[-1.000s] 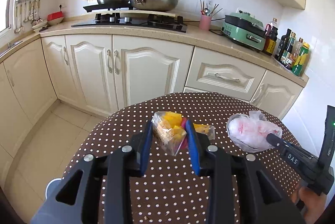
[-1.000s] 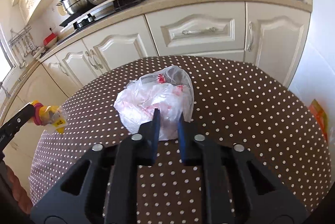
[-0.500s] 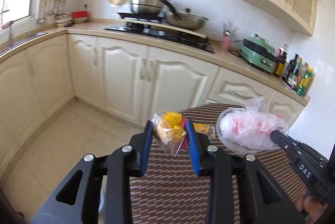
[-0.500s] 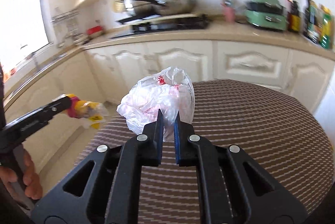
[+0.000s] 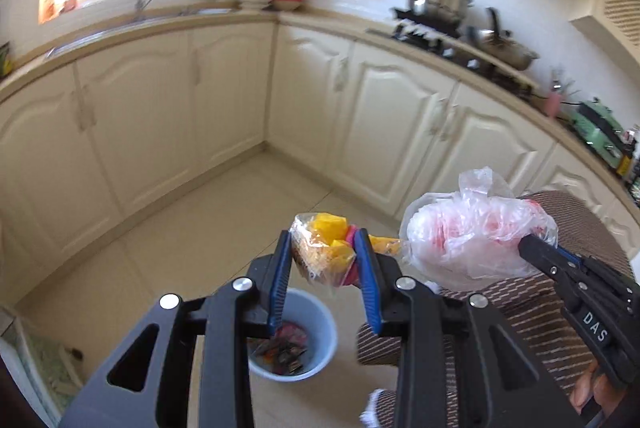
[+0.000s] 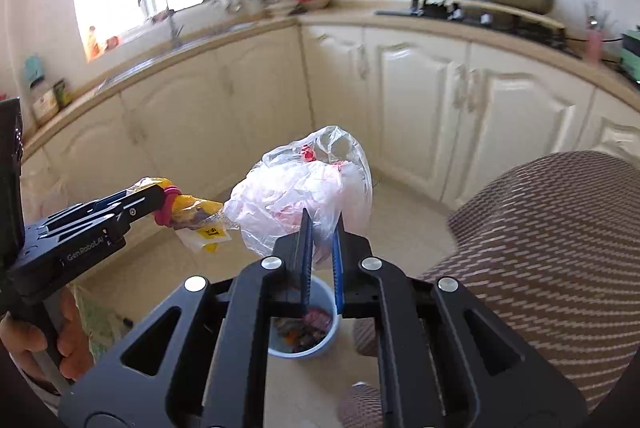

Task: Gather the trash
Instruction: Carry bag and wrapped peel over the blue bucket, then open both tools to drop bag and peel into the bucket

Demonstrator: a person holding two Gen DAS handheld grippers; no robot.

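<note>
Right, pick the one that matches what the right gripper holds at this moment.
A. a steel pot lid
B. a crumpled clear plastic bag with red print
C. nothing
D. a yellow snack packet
B: in the right wrist view the right gripper has its fingers pinched on the crumpled plastic bag, above the blue bin on the floor.

Two bags (image 5: 472, 240) (image 5: 326, 248), one bin (image 5: 324, 320).
</note>
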